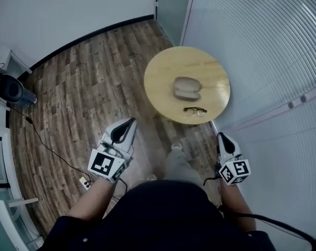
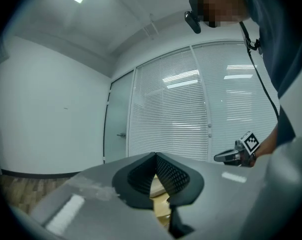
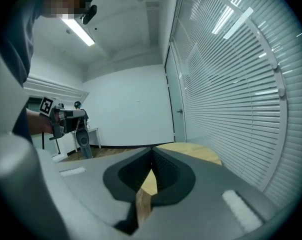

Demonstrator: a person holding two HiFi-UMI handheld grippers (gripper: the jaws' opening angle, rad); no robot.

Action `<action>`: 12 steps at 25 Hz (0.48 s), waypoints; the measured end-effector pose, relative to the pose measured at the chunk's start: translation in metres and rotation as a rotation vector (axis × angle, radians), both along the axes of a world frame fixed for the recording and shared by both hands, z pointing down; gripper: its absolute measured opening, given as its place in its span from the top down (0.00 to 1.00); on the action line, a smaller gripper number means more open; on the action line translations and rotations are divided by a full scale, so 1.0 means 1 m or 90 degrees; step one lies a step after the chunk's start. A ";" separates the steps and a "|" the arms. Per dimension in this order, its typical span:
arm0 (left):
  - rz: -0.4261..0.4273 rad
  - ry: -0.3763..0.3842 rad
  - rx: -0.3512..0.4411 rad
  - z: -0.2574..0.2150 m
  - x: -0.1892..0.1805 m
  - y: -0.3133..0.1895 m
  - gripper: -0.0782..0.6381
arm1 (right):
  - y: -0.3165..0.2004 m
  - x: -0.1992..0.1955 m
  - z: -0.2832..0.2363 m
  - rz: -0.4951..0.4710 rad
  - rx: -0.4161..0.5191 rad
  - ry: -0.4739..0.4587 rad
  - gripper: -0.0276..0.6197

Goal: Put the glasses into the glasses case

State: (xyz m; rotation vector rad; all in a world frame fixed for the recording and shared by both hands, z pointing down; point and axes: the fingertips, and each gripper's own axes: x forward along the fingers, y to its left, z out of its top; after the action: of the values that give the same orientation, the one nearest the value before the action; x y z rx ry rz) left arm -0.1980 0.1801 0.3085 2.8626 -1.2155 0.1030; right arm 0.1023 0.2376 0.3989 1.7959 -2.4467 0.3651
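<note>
2 grey 2-jaw tools, the left gripper [image 1: 127, 125] and the right gripper [image 1: 221, 138], are held low in front of the person above a dark wood-plank floor [image 1: 79, 98]. Each has its jaws pressed together on nothing, well short of the round pale wooden table [image 1: 160, 69] ahead.

On that tabletop the thin dark-framed glasses [image 1: 194, 111] lie flat near the edge closest to the person. The oval grey-brown glasses case [image 1: 187, 88] sits just beyond them, near but apart. Whether its lid is up is too small to tell.

The step in hand appears to be the reach toward the table, with nothing yet grasped. To do it well, both sets of jaws should be spread before either gripper comes down to the wood. The right gripper, on the glasses' side, looks the better choice for the pick-up. A pinch on the bridge or 1 temple arm would spare the lenses, and a low, shallow approach would help get under so flat a frame. The left gripper could pin the case so it does not slide, or lift its lid first if it proves closed.
</note>
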 end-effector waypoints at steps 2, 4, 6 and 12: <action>0.005 -0.016 -0.001 0.004 0.012 -0.017 0.89 | -0.023 0.008 0.010 -0.015 -0.004 -0.001 0.95; -0.002 -0.023 -0.004 0.007 0.023 -0.041 0.89 | -0.047 0.018 0.023 -0.027 -0.018 -0.003 0.95; -0.018 -0.021 -0.005 0.006 0.034 -0.066 0.89 | -0.069 0.027 0.031 -0.047 -0.033 -0.005 0.95; -0.013 -0.024 -0.019 0.010 0.087 -0.124 0.89 | -0.132 0.046 0.060 -0.147 -0.076 0.053 0.95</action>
State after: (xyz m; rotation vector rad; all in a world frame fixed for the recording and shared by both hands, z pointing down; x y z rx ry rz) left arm -0.1115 0.0556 0.3181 2.8344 -1.2372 0.1740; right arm 0.1485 0.1053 0.4589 1.4336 -2.4813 0.3995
